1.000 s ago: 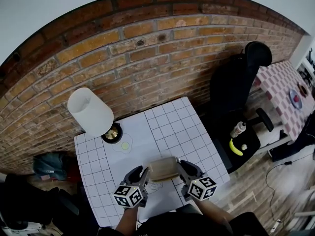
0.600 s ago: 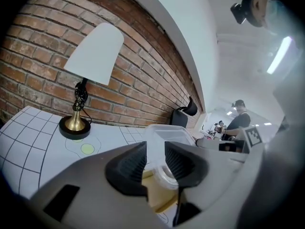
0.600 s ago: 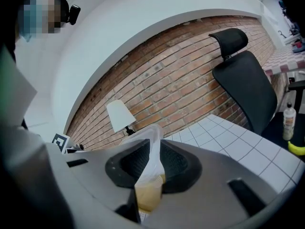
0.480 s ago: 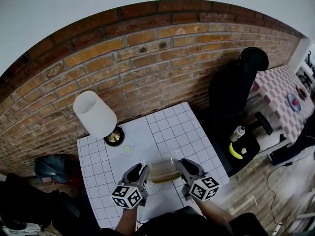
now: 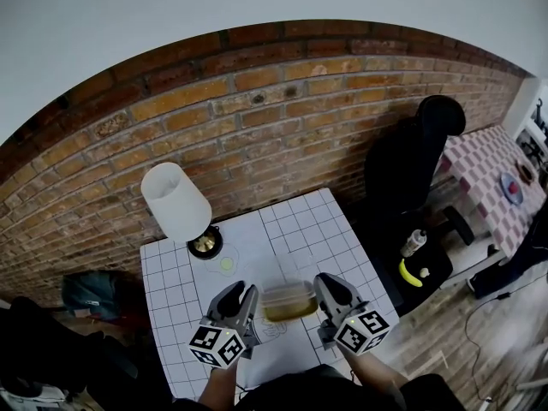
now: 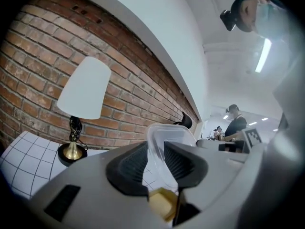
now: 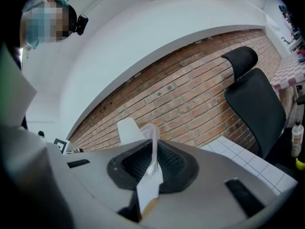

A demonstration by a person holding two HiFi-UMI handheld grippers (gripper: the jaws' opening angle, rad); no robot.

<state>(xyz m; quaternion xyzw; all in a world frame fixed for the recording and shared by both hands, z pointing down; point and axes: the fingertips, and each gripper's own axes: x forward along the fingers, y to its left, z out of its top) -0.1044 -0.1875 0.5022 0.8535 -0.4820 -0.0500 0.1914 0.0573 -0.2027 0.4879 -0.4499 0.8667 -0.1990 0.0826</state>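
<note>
The left gripper (image 5: 242,305) and right gripper (image 5: 328,295) each pinch one rim of a clear container (image 5: 288,300), perhaps holding yellowish food, over the bench's (image 5: 300,229) front edge. A lamp (image 5: 175,202) stands at its back-left corner.

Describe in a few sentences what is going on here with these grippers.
A person holds a clear plastic container with yellowish contents between two handheld grippers. The left gripper has its jaws shut on one end of the rim, the right gripper on the other. It is over the white gridded table, near a lamp.
</note>
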